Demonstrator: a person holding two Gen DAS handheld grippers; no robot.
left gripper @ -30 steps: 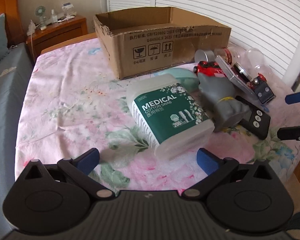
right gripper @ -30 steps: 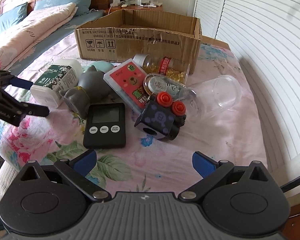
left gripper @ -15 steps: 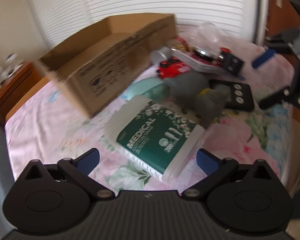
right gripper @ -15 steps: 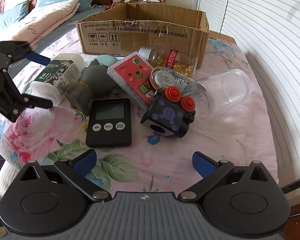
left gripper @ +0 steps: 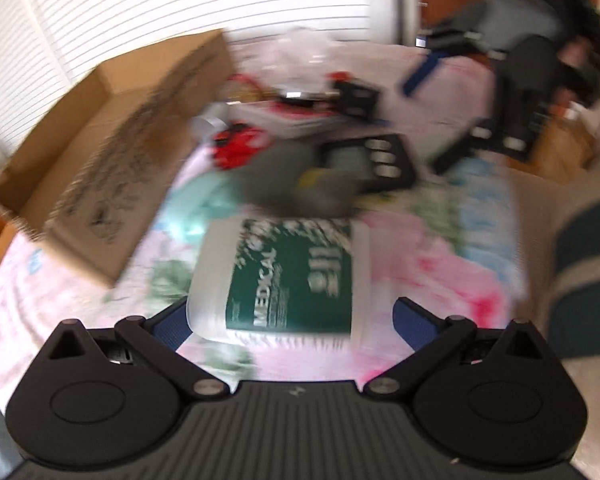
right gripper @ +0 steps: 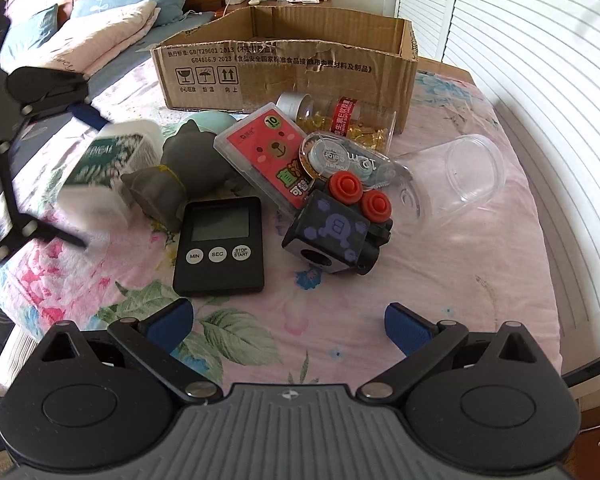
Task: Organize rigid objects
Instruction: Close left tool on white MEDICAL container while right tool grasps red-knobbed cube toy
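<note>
Straddling the cotton swab box point(left gripper: 288, 276), left hand-held gripper point(left gripper: 290, 318) is spread wide; contact unclear through blur. Box lies on the floral surface point(right gripper: 460, 248) beside the grey toy point(right gripper: 180, 168). Right hand-held gripper point(right gripper: 286, 322) spread, empty.

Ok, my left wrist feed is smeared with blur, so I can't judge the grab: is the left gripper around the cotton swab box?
Observer: In the right wrist view the left gripper is open, with one finger on each side of the cotton swab box. Contact is too blurred to tell.
Operator: Is anything crowding that box?
Observer: The grey figure lies right beside it and seems to touch its side.
Operator: And the other gripper, is it in the way?
Observer: The right gripper is open and empty. The black timer lies flat, display up, just ahead of it.
</note>
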